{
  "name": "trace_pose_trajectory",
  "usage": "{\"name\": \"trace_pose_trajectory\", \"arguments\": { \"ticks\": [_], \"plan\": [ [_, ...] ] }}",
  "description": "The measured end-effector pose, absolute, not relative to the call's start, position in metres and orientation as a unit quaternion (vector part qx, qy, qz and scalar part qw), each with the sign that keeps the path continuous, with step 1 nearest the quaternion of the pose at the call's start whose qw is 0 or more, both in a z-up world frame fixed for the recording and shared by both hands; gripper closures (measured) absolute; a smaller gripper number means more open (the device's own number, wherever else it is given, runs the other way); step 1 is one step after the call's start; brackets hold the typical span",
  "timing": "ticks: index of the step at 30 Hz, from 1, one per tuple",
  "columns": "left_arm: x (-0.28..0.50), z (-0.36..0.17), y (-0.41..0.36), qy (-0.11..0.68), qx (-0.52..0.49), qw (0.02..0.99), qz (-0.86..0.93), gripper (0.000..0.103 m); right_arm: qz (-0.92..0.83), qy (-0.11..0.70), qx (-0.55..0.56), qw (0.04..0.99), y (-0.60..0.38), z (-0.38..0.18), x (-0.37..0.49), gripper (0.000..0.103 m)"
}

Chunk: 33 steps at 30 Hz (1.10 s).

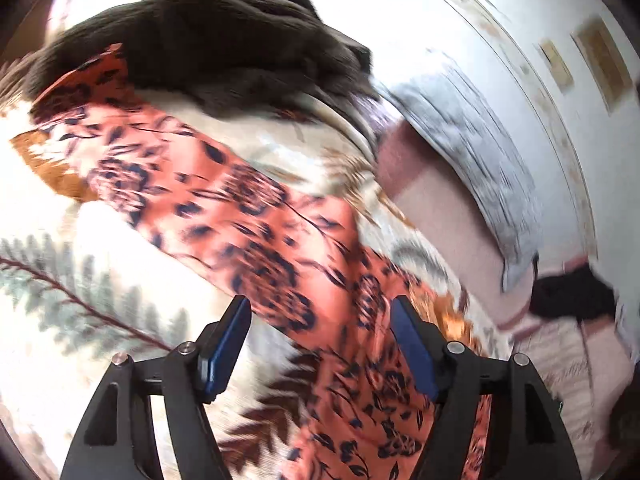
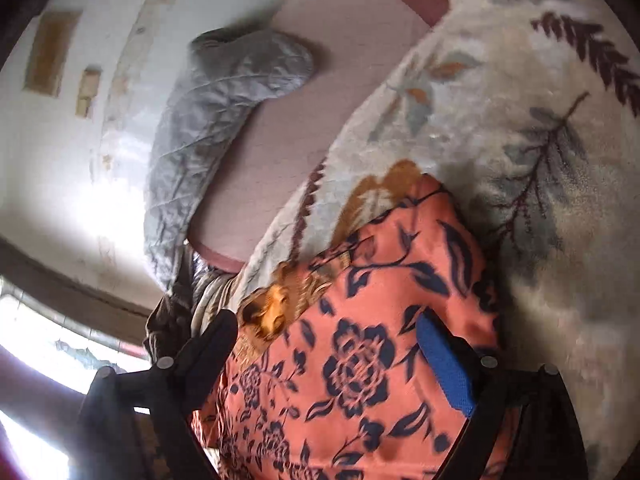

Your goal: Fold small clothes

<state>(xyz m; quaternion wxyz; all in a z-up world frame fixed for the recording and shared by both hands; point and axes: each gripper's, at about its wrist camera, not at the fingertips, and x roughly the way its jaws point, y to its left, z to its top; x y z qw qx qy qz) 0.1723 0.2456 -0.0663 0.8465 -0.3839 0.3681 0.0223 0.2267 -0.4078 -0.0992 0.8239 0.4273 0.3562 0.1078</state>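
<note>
Left gripper (image 1: 320, 344) has its blue-padded jaws spread apart, nothing pinched, hovering over the long salmon-orange cloth with a dark navy flower print (image 1: 256, 208). Right gripper (image 2: 332, 356) is wide open too, with that same floral cloth (image 2: 360, 344) lying under it on the cream plush blanket with fern and leaf patterns (image 2: 520, 80). A dark grey fuzzy garment (image 1: 208, 40) sits at the cloth's far end, maybe overlapping it, too blurry to say. A silvery quilted cover (image 2: 200, 128) lies near the wall.
</note>
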Motion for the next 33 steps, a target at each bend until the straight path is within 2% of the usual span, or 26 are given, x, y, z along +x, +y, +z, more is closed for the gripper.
{"name": "trace_pose_trajectory", "arguments": {
  "ticks": [4, 6, 14, 15, 17, 18, 20, 24, 28, 31, 33],
  "plan": [
    [0.164, -0.1, 0.363, 0.336, -0.511, 0.784, 0.103, 0.029, 0.166, 0.367, 0.358, 0.842, -0.36, -0.089, 0.159, 0.011],
    [0.165, -0.115, 0.396, 0.334, -0.537, 0.764, 0.13, 0.03, 0.184, 0.374, 0.352, 0.838, -0.342, -0.098, 0.129, 0.011],
    [0.185, -0.134, 0.427, 0.319, -0.567, 0.748, 0.127, 0.032, 0.188, 0.406, 0.315, 0.837, -0.306, -0.121, 0.121, 0.011],
    [0.187, -0.134, 0.43, 0.318, -0.568, 0.747, 0.133, 0.035, 0.189, 0.404, 0.313, 0.839, -0.303, -0.122, 0.122, 0.011],
    [0.198, -0.135, 0.432, 0.341, -0.547, 0.75, 0.146, 0.074, 0.188, 0.406, 0.307, 0.84, -0.3, -0.123, 0.126, 0.011],
    [0.205, -0.139, 0.432, 0.365, -0.529, 0.749, 0.161, 0.096, 0.188, 0.406, 0.304, 0.841, -0.3, -0.123, 0.125, 0.011],
    [0.209, -0.137, 0.426, 0.371, -0.505, 0.758, 0.183, 0.097, 0.188, 0.407, 0.301, 0.842, -0.298, -0.123, 0.126, 0.011],
    [0.227, -0.067, 0.358, 0.361, -0.32, 0.853, 0.198, 0.097, 0.186, 0.401, 0.297, 0.846, -0.301, -0.122, 0.127, 0.011],
    [0.234, 0.013, 0.224, 0.303, -0.177, 0.932, 0.088, 0.097, 0.19, 0.392, 0.303, 0.848, -0.308, -0.12, 0.127, 0.011],
    [0.236, 0.04, 0.101, 0.288, -0.1, 0.952, -0.031, 0.097, 0.186, 0.382, 0.312, 0.85, -0.315, -0.116, 0.125, 0.011],
    [0.234, 0.037, 0.026, 0.3, -0.068, 0.946, -0.098, 0.096, 0.18, 0.376, 0.318, 0.851, -0.321, -0.114, 0.123, 0.011]
  ]
}}
